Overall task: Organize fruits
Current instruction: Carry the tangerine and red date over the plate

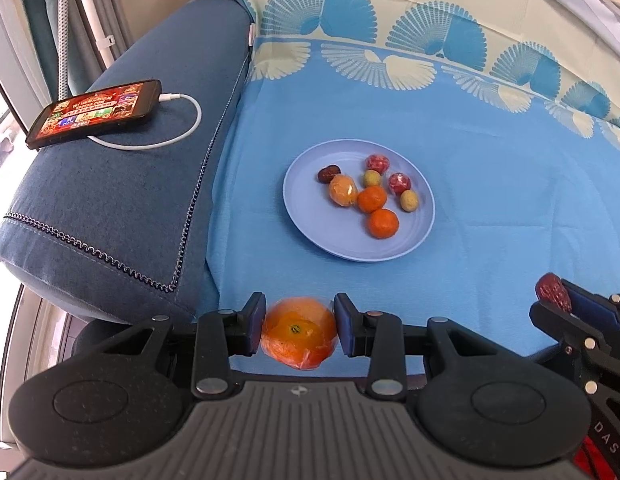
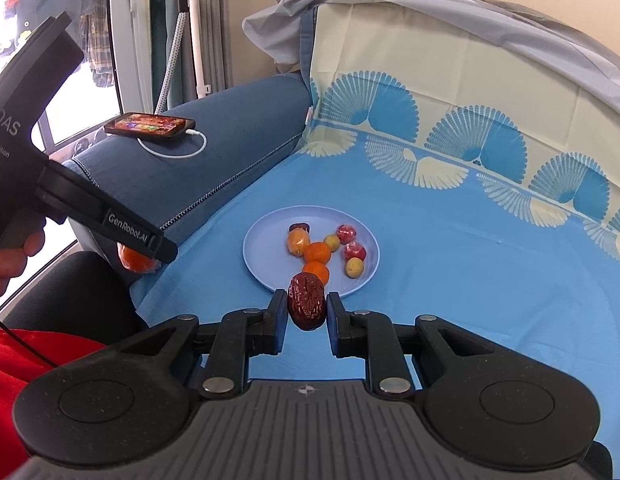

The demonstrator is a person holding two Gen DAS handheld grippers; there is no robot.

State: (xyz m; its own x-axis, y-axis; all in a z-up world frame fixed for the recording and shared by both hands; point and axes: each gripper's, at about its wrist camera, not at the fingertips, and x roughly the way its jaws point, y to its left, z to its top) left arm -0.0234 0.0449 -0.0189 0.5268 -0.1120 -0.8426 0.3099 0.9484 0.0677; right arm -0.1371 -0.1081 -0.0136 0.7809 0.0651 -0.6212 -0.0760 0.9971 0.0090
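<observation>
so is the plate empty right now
No, the plate already holds several fruits, including two bare mandarins and a dark date.

Smartphone [image 1: 95,111], screen lit w/ colourful graphics, lies flat on dark blue sofa armrest [image 1: 122,200] at upper left of left wrist view. White charging cable [image 1: 178,128] plugged into its right end, loops back under the phone. Blue cloth w/ cream fan pattern [image 1: 430,52] covers the seat, centre to right of frame, and runs up the backrest. Grey sheet [image 2: 450,4] bunched along top of backrest, upper right of right wrist view. Window frame [image 2: 198,32] & hanging clothes [image 2: 98,40] upper left there. Red fabric [image 2: 14,368] in lower left corner.
</observation>
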